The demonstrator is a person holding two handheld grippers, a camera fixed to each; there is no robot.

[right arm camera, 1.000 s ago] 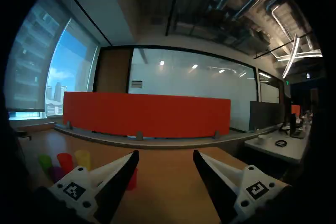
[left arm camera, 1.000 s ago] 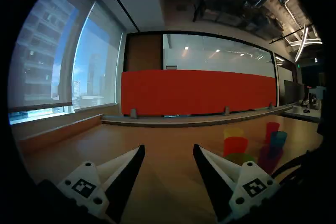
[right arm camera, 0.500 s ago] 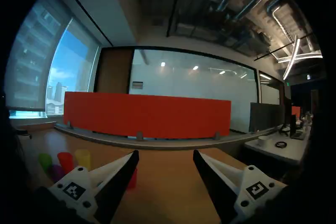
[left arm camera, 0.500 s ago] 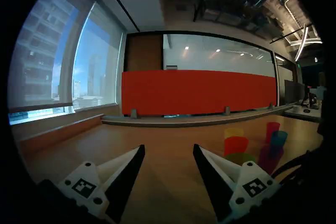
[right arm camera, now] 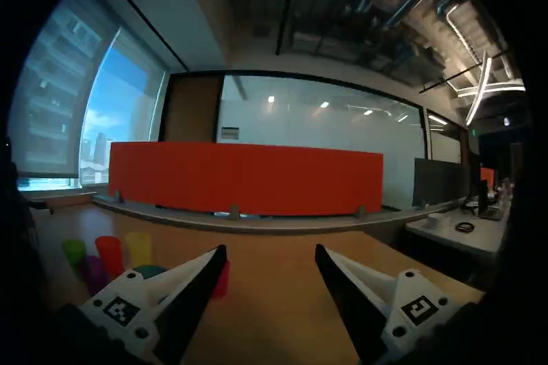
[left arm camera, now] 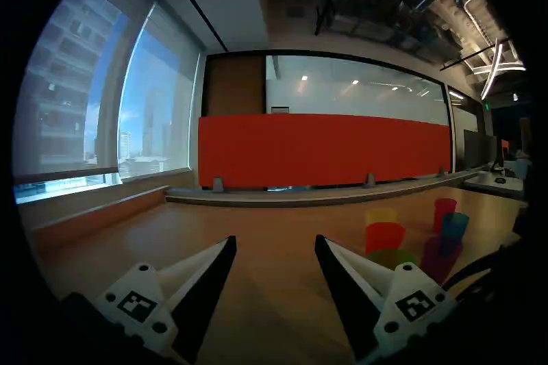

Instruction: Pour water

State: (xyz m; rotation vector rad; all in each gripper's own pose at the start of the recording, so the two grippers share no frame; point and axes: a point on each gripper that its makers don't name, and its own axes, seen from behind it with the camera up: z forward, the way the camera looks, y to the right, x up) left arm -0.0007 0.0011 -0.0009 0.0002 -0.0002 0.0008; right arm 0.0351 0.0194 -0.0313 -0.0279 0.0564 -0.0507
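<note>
A cluster of coloured plastic cups stands on the wooden table (left arm camera: 274, 228). In the left gripper view it lies ahead to the right: a yellow cup (left arm camera: 381, 216), an orange cup (left arm camera: 384, 236), a green cup (left arm camera: 390, 257), a red cup (left arm camera: 444, 209), a teal cup (left arm camera: 454, 225) and a purple cup (left arm camera: 438, 257). My left gripper (left arm camera: 274, 262) is open and holds nothing. In the right gripper view the cups sit low at the left: a green cup (right arm camera: 74, 252), an orange cup (right arm camera: 109, 254), a yellow cup (right arm camera: 138, 248), a purple cup (right arm camera: 92, 272). My right gripper (right arm camera: 270, 269) is open with nothing between its fingers.
An orange divider panel (left arm camera: 322, 149) runs along the table's far edge, with a glass wall behind it. Large windows (left arm camera: 103, 111) line the left side. Another desk (right arm camera: 459, 235) with monitors and small items stands to the right.
The right gripper view has tilted down slightly and shifted, so the cups sit higher and a teal cup rim shows by the left finger. The left gripper has held still.
</note>
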